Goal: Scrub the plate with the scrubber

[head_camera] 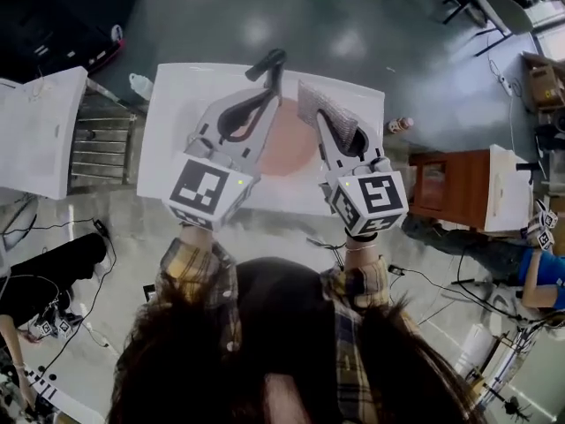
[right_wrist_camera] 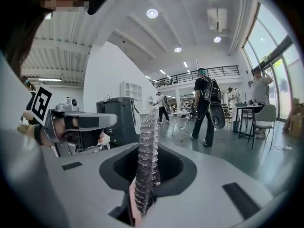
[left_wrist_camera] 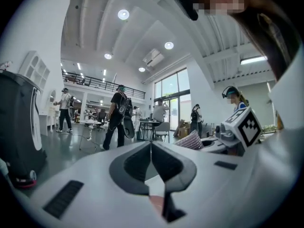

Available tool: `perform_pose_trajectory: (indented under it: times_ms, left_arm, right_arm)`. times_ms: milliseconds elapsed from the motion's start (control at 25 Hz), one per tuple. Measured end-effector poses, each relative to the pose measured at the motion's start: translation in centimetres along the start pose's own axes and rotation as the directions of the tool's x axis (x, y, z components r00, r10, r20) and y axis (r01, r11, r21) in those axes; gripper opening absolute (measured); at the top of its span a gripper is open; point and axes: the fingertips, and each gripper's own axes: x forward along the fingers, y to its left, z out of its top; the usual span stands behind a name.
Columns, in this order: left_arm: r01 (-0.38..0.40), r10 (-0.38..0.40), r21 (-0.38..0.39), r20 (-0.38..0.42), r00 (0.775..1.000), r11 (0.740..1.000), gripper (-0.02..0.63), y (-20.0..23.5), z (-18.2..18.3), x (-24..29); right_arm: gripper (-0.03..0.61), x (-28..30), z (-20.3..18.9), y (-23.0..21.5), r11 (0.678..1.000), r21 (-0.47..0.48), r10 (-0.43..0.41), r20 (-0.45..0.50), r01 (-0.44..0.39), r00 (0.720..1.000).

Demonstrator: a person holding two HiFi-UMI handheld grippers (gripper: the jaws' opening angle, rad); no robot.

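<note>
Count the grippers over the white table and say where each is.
2. The left gripper, jaws shut and empty, reaches over the pink plate's left side; the right gripper, clamping the scrubber, is over its right side. None seem hidden.

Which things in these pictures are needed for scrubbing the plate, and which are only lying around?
For the job:
- plate on the table
- scrubber, held in the right gripper
- left gripper, shut

Just lying about, off the table:
- metal rack
- wooden cabinet
- cardboard box
</note>
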Motion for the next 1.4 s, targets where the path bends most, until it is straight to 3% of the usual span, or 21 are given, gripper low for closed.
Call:
perform_pose_trajectory:
  times_ms: [200, 400, 760, 1000, 1400]
  left_arm:
    - [-0.091, 0.09, -0.031, -0.034, 0.995, 0.995, 0.021, 0.4, -1.4, -0.1]
    - [-0.112, 0.11, -0.027, -0.051, 0.993, 0.993, 0.021, 0.5, -1.8, 0.2]
    - [-0.088, 0.085, -0.028, -0.094, 0.992, 0.996, 0.021, 1.1, -2.7, 1.0]
    - [-0.073, 0.064, -0.078, -0.12, 0.991, 0.994, 0.021, 1.8, -4.4, 1.7]
    - [-0.064, 0.045, -0.105, -0.168, 0.985, 0.992, 0.021, 2.5, -9.0, 2.6]
  right_arm:
    - [0.086, 1.0, -1.1, 0.0, 0.994, -0.003, 0.105, -0.032, -0.105, 0.994]
    - [0.086, 1.8, -1.5, -0.2, 0.991, 0.01, 0.133, -0.036, -0.133, 0.99]
    - [0.086, 2.6, -2.2, -0.6, 0.992, 0.061, 0.112, -0.049, -0.109, 0.993]
    - [0.086, 2.5, -3.2, -1.9, 0.994, 0.086, 0.072, -0.067, -0.066, 0.995]
    - [0.086, 2.8, -5.9, -3.6, 0.995, 0.097, 0.051, -0.12, -0.039, 0.991]
